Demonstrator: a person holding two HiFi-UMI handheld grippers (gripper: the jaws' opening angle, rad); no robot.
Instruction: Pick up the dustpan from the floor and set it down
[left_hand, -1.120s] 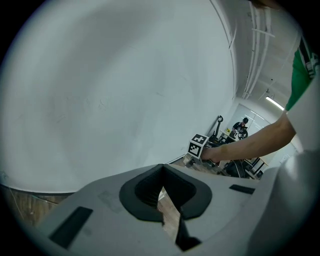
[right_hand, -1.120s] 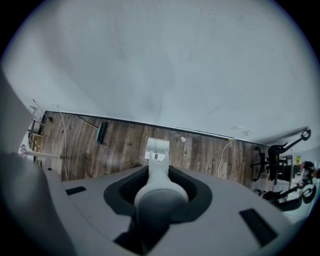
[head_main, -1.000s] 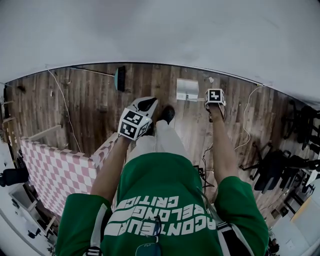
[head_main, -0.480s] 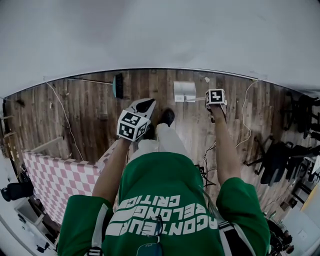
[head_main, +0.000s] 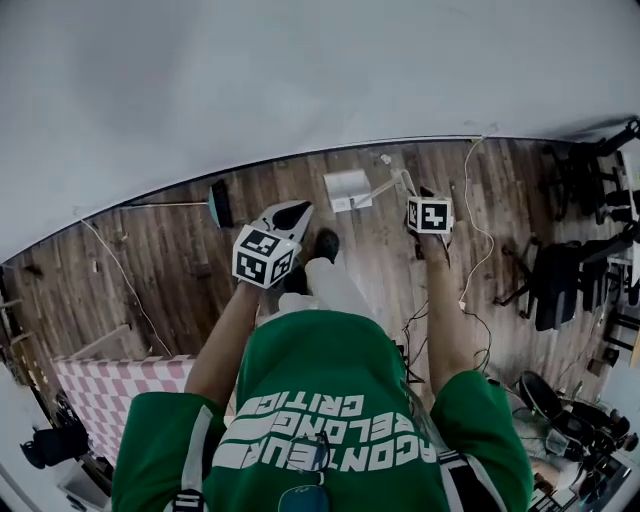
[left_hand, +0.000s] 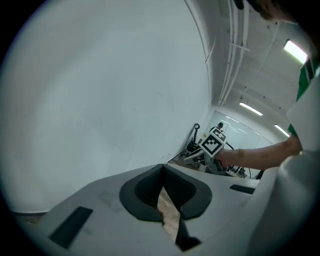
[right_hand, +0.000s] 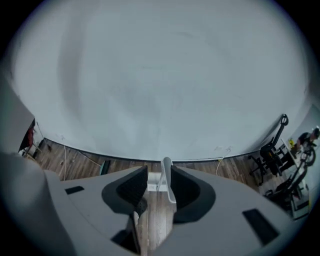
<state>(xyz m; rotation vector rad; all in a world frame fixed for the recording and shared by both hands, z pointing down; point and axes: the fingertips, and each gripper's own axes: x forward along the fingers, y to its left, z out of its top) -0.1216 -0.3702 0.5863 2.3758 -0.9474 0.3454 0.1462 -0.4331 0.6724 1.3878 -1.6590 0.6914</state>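
The white dustpan (head_main: 345, 187) rests on the wooden floor by the wall, and its long handle (head_main: 385, 186) slants up toward my right gripper (head_main: 415, 192). In the right gripper view the handle (right_hand: 168, 184) stands between the jaws of my right gripper (right_hand: 159, 170). It leans on the right pad with a gap to the left pad, and the jaws are opening. The pan (right_hand: 151, 181) shows below. My left gripper (head_main: 294, 209) hangs above the person's legs. Its jaws (left_hand: 162, 167) meet at the tips with nothing between them.
A teal brush (head_main: 217, 203) with a long stick lies by the wall to the left. A pink checked cloth (head_main: 100, 392) covers something at the lower left. Cables (head_main: 470, 290) trail over the floor, and black chairs and stands (head_main: 560, 280) crowd the right.
Both grippers have risen, the right one more. The dustpan's handle now slants up from the pan toward the right gripper. The pan stays on the floor by the wall.
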